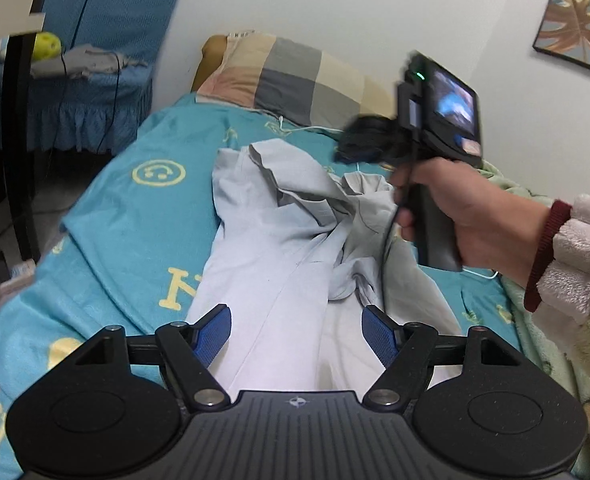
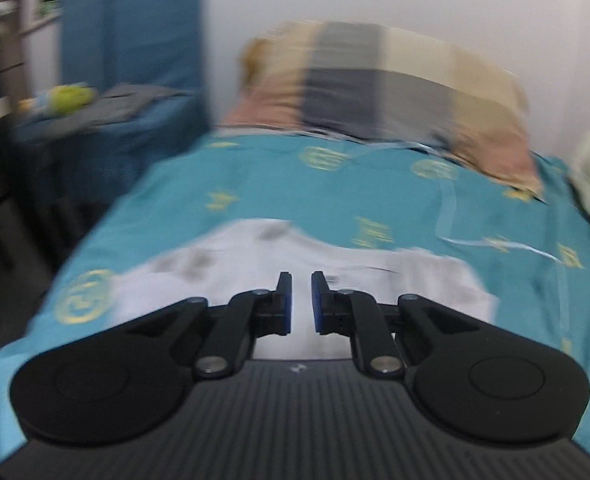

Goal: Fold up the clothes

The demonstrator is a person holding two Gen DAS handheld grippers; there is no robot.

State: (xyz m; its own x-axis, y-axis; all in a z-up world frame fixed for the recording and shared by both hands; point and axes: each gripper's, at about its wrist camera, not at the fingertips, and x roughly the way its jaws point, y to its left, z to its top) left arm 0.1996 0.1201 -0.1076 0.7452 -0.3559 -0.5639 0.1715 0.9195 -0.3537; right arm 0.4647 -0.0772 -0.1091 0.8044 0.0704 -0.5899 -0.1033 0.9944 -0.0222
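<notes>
A pale grey-blue garment (image 1: 279,240) lies crumpled lengthwise on the teal bed cover (image 1: 135,216). It is bunched and twisted toward the pillow end. My left gripper (image 1: 297,330) hovers open over its near end, with nothing between the blue pads (image 1: 215,332). A person's hand (image 1: 475,216) holds my right gripper (image 1: 355,140) above the garment's far right part, blurred by motion. In the right wrist view the right gripper (image 2: 302,300) is almost shut, with only a narrow gap and nothing in it. The blurred garment (image 2: 215,280) lies below it.
A checked pillow (image 1: 291,76) lies at the head of the bed against the white wall. A blue-covered chair (image 1: 95,92) with grey clothes and a green toy stands left of the bed. A green blanket (image 1: 511,192) lies along the right edge. A power strip (image 1: 7,276) is on the floor.
</notes>
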